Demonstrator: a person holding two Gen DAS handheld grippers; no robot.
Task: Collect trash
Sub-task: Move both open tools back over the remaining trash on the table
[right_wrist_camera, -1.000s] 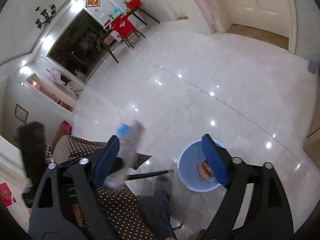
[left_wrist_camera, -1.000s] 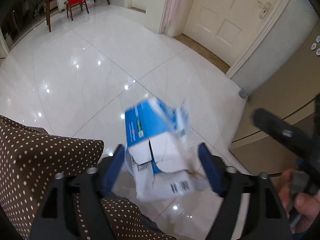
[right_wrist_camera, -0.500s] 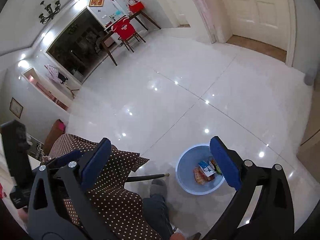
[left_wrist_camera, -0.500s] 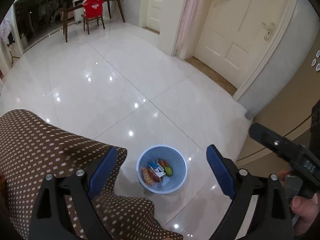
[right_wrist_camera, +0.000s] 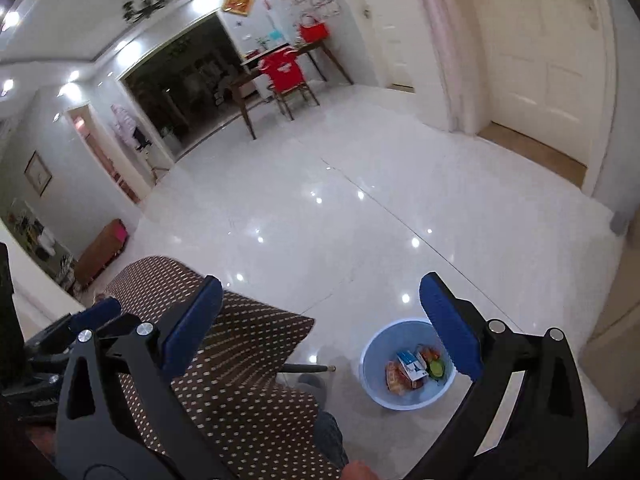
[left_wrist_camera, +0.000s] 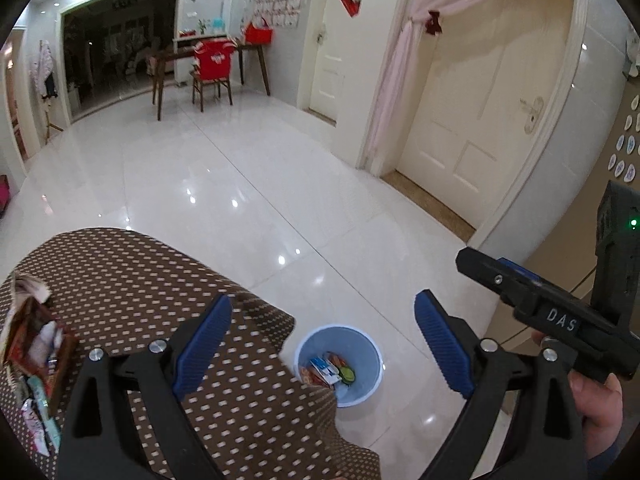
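Observation:
A light blue bin (left_wrist_camera: 362, 390) stands on the white floor below the table edge; it also shows in the right wrist view (right_wrist_camera: 400, 398). Inside lie a blue and white carton (left_wrist_camera: 325, 369), orange wrappers and a green piece. My left gripper (left_wrist_camera: 322, 344) is open and empty, high above the bin. My right gripper (right_wrist_camera: 320, 326) is open and empty, also above the floor left of the bin. More trash (left_wrist_camera: 34, 344), a torn red and white packet with wrappers, lies on the table at the far left.
A table with a brown dotted cloth (left_wrist_camera: 132, 280) fills the lower left. The right gripper's body (left_wrist_camera: 560, 320) sits to the right of the left one. A cream door (left_wrist_camera: 472, 120), a beige cabinet (left_wrist_camera: 600, 240) and a far wooden table with a red chair (left_wrist_camera: 212, 68) stand around.
The blue and white carton left my left gripper and dropped into the bin. Both grippers have tilted upward, showing more of the room.

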